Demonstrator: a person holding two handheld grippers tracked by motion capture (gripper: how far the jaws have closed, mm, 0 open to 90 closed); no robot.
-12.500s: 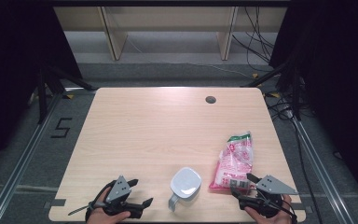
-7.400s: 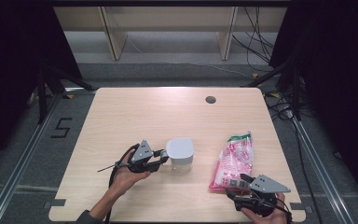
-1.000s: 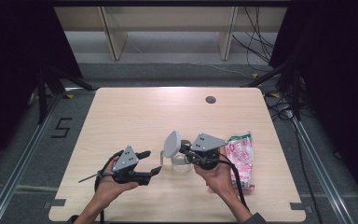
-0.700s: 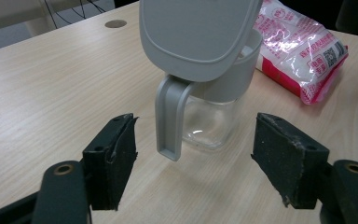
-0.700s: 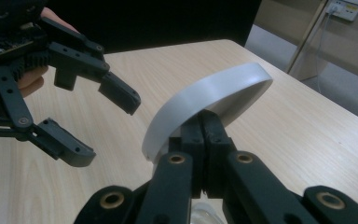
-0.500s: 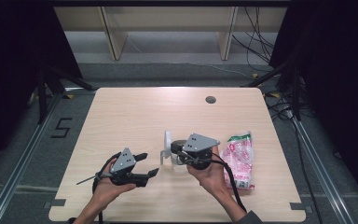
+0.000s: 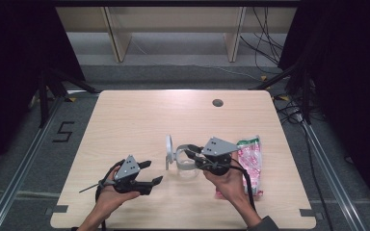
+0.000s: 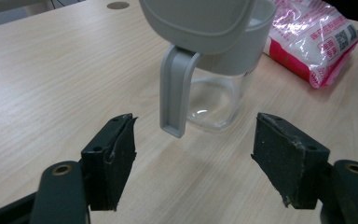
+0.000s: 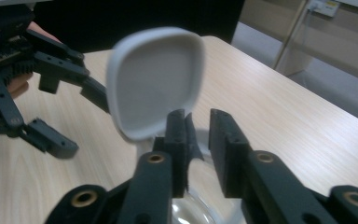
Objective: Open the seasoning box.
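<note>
The jug [image 7: 185, 162] stands upright on the table [image 7: 139, 120], near the front edge and about midway across, its clear body topped by a grey rim. Its grey lid [image 7: 168, 151] is flipped up and stands on edge at the jug's left side; in the left gripper view the handle [image 8: 173, 91] hangs down toward the camera.

The right gripper [image 7: 192, 155] reaches in from the jug's right, over the rim. Its jaws have just been opening and now stand a narrow gap apart; in the right gripper view they sit above the jug's open mouth with the raised lid [image 9: 154, 81] just beyond the left jaw. Whether a jaw touches the lid I cannot tell.

The left gripper [image 7: 150, 172] lies near the jug's left front, apart from it, jaws wide and empty, pointing at the handle.

A pink bag [image 7: 248, 159] lies on the table to the right of the jug.
</note>
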